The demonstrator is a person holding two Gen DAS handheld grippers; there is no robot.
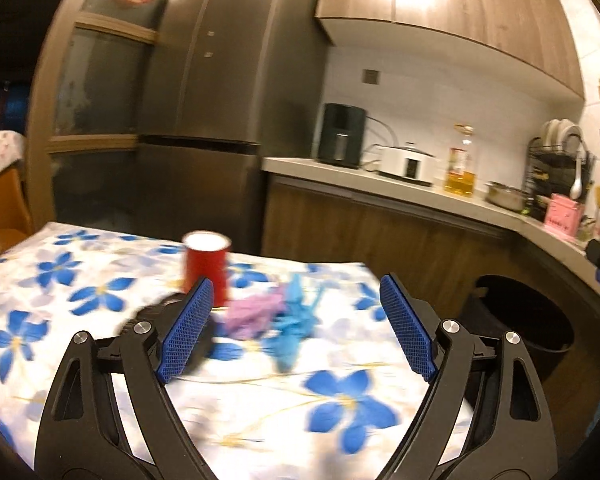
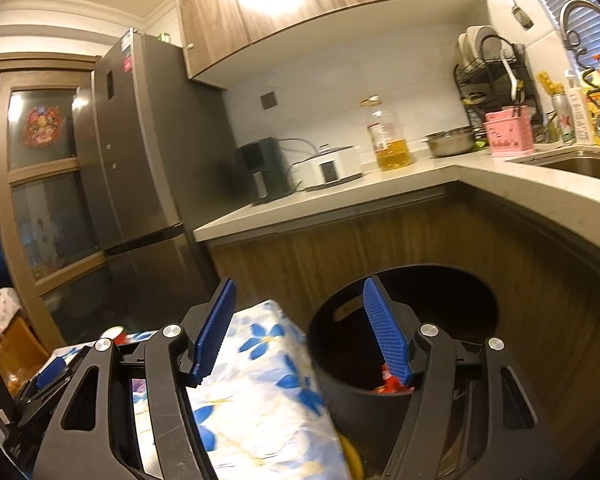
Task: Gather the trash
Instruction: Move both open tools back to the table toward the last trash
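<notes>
My left gripper (image 1: pixel 296 280) is open above the flowered tablecloth (image 1: pixel 340 400), with nothing between its blue pads. Just beyond it lie a crumpled purple scrap (image 1: pixel 256 314) and a crumpled blue scrap (image 1: pixel 296 324). A red cup (image 1: pixel 206 268) stands upright behind them, and a black round object (image 1: pixel 156 314) is half hidden by the left finger. My right gripper (image 2: pixel 300 282) is open and empty over the gap between the table corner (image 2: pixel 260 360) and a black bin (image 2: pixel 380 404). A red wrapper (image 2: pixel 388 384) lies inside the bin.
The bin (image 1: pixel 528 320) stands on the floor to the right of the table, against wooden cabinets. A counter (image 2: pixel 420 176) carries an oil bottle, a cooker, a pan and a dish rack. A tall fridge (image 1: pixel 220 100) stands behind the table. Something yellow (image 2: pixel 350 456) lies below the table edge.
</notes>
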